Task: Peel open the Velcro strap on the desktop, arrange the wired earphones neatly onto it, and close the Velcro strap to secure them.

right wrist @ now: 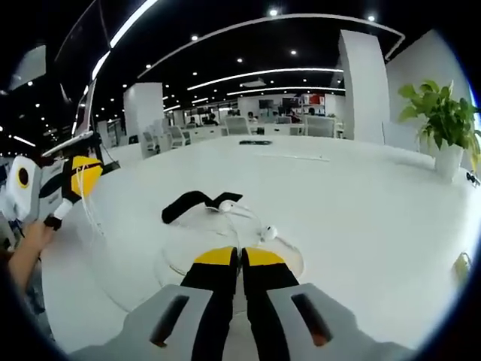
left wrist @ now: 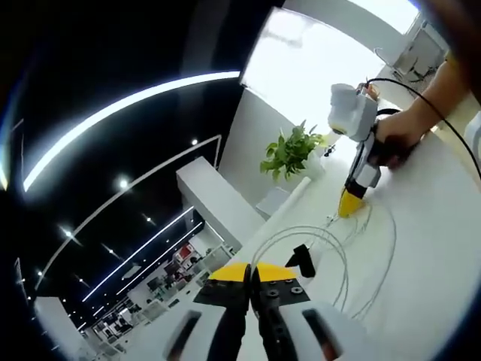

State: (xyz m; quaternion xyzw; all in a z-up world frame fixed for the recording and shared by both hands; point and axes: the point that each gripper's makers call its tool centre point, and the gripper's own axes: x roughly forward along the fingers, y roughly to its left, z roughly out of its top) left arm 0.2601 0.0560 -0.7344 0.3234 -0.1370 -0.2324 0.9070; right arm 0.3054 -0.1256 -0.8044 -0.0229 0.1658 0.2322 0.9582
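Lying flat on the white desk [right wrist: 361, 226]: black strap [right wrist: 188, 204], seen in the right gripper view at about 11 o'clock from the jaw tips, one end curling up slightly. Touching or overlapping its right end: one white earbud [right wrist: 225, 204]. Resting a little nearer, at 1 o'clock from the tips: second earbud [right wrist: 269, 232], joined to the first by thin white cable [right wrist: 248, 219]. Looping on in a wide faint ring around and under the jaw tips.

Showing again in the left gripper view: strap [left wrist: 301, 259] at 1 o'clock from the jaws, propped partly upright, with the cable [left wrist: 342, 259] sweeping round it in large loose loops across the desk [left wrist: 436, 248].

Right gripper [right wrist: 240, 256] pointing along the desk, yellow-tipped jaws pressed together, nothing clearly between them, though cable passing close beneath. Appearing in the left gripper view at 2 o'clock as right gripper [left wrist: 351, 208], tips down at the cable's far loop, gripped by a hand [left wrist: 398, 139]; pinching the cable or merely touching it, cannot tell.

Left gripper [left wrist: 250, 274] hovering at the desk edge, jaws clenched on nothing visible. Showing at 9 o'clock in the right gripper view as left gripper [right wrist: 81, 177], a strand of cable hanging just beside its yellow tip, a hand [right wrist: 26, 252] below.

Standing further out: potted plant [right wrist: 443, 124] at 2 o'clock, also plant [left wrist: 293, 150] at 12 o'clock. Beyond, office desks and ceiling lights.
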